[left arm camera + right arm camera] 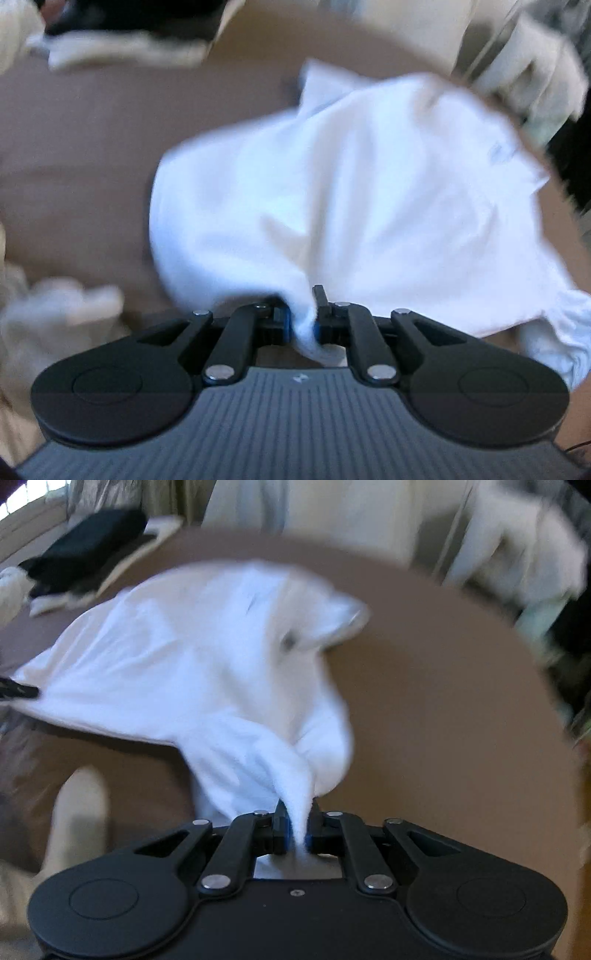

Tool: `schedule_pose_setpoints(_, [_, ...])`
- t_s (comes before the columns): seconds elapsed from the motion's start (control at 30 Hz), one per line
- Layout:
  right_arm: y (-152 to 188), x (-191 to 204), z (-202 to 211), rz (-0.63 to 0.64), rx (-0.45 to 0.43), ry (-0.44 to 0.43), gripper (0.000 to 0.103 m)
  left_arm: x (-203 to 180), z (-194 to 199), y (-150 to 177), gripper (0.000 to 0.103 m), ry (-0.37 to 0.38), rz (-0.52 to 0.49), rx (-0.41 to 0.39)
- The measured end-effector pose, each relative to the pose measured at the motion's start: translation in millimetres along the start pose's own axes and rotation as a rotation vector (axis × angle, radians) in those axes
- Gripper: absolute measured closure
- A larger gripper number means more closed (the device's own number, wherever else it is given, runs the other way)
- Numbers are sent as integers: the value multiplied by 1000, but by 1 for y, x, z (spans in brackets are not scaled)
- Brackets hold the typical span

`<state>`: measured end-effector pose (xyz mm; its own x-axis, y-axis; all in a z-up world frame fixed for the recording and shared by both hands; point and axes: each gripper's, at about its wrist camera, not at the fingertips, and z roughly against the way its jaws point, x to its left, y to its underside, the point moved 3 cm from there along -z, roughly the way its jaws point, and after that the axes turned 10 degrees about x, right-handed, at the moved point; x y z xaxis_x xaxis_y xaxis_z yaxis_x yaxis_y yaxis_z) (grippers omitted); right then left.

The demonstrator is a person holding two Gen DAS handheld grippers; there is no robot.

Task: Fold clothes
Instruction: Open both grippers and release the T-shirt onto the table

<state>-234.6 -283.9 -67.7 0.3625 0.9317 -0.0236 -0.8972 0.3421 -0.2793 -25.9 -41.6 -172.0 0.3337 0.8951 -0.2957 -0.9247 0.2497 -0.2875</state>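
While white garment (362, 206) is spread over brown table (74, 155), bunched edge is pinched between closed jaws of left gripper (302, 325); another fold clamped by right gripper (297, 830). Black folded pile (92, 550) lies at table's far edge, apart from garment.

Plain white soft cloth garment (369, 206) mid-frame, flat brown table surface (74, 155) around it, folded black fabric pile (88, 550) on cream cloth upper left, matte black plastic gripper (298, 825) with blue pad edges, grey ribbed housing (295, 424) at bottom
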Motion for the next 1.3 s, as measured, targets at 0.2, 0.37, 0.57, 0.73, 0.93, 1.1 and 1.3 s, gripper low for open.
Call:
schedule_pose_setpoints(0.2, [-26, 39, 2, 157, 14, -186, 58, 0, 17, 2, 83, -33, 0, -13])
schedule_pose_setpoints(0.37, [-67, 10, 14, 63, -135, -199, 50, 5, 43, 2, 72, -31, 20, -50])
schedule_pose_setpoints(0.57, [-113, -46, -48, -208, -145, -127, 48, 16, 82, -7, 57, -113, 59, -190])
schedule_pose_setpoints(0.73, [-139, -56, -135, -249, -85, -76, 48, 26, 50, -12, 57, -216, 75, -113])
schedule_pose_setpoints(0.93, [-132, -26, -113, -85, -215, 16, 100, 11, 35, -33, 57, -242, 62, -114])
schedule_pose_setpoints(1.1, [-92, -55, -30, -148, -373, 292, 103, -9, 28, -49, 57, -219, 28, -116])
schedule_pose_setpoints(1.3, [-50, -95, -27, -241, -278, 489, 103, -40, 18, -50, 56, -154, 58, -130])
